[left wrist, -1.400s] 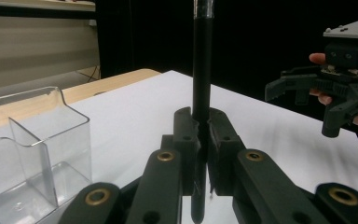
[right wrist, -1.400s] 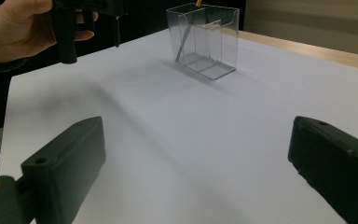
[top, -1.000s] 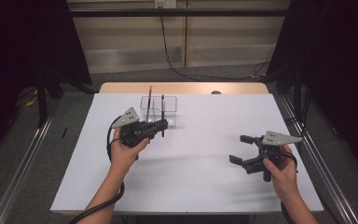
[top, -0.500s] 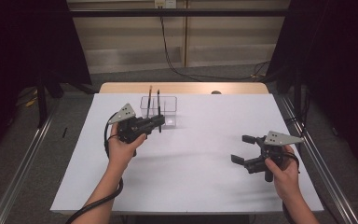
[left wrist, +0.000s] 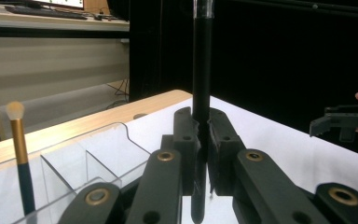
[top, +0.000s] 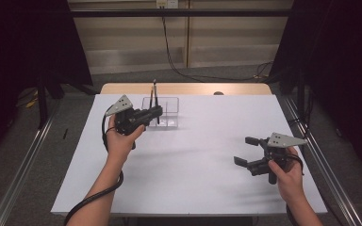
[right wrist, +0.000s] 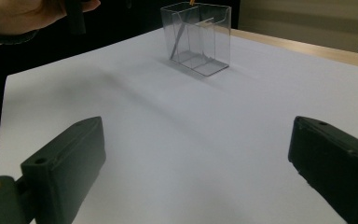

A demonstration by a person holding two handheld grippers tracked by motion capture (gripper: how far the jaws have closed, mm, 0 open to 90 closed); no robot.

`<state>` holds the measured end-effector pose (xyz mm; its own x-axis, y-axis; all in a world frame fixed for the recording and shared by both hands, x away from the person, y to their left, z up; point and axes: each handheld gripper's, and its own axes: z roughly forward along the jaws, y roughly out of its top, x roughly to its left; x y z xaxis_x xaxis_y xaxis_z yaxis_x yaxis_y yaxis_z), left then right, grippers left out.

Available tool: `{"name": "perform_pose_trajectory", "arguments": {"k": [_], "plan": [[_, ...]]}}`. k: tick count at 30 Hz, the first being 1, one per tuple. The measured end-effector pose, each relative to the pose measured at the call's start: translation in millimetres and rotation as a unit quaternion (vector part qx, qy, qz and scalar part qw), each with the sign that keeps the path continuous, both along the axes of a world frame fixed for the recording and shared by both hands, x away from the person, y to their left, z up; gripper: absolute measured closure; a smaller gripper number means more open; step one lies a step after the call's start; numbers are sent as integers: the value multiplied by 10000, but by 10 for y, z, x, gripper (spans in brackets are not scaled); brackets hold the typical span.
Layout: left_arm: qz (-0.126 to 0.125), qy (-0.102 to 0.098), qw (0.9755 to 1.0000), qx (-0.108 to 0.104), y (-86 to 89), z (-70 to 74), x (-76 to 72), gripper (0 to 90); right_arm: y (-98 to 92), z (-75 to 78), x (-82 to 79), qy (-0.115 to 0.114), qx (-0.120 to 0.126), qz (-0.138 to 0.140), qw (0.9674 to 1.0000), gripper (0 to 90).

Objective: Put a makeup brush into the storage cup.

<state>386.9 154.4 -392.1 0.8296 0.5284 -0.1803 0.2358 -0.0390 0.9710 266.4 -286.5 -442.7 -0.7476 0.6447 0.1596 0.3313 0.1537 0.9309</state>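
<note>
My left gripper point(top: 157, 111) is shut on a slim black brush handle point(top: 156, 96), which it holds upright just in front of a clear compartment box point(top: 168, 114) at the back of the white table. Along the jaws, the handle point(left wrist: 202, 60) rises straight between the closed pads of the left gripper point(left wrist: 200, 135). A brush with a gold ferrule point(left wrist: 18, 140) stands in the box point(left wrist: 74, 158). My right gripper point(top: 242, 150) hovers open and holds nothing near the table's front right, its jaws wide apart in its own view point(right wrist: 191, 163).
The white table top point(top: 193, 155) has a bare wooden strip point(top: 188, 88) along its far edge. Black curtains hang on both sides. A cable trails from the left gripper down past the front edge. The box point(right wrist: 200, 39) stands far ahead of the right gripper.
The left hand has lifted and drawn a little to the left and away with the black handle still gripped. The right gripper has stayed where it was.
</note>
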Motion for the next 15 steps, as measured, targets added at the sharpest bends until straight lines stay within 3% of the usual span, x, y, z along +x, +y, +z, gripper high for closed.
{"name": "perform_pose_trajectory", "arguments": {"k": [15], "plan": [[245, 65, 9997, 26, 95, -45, 124, 837, -10, -13, -12, 17, -23, -20, 10000, 38]]}}
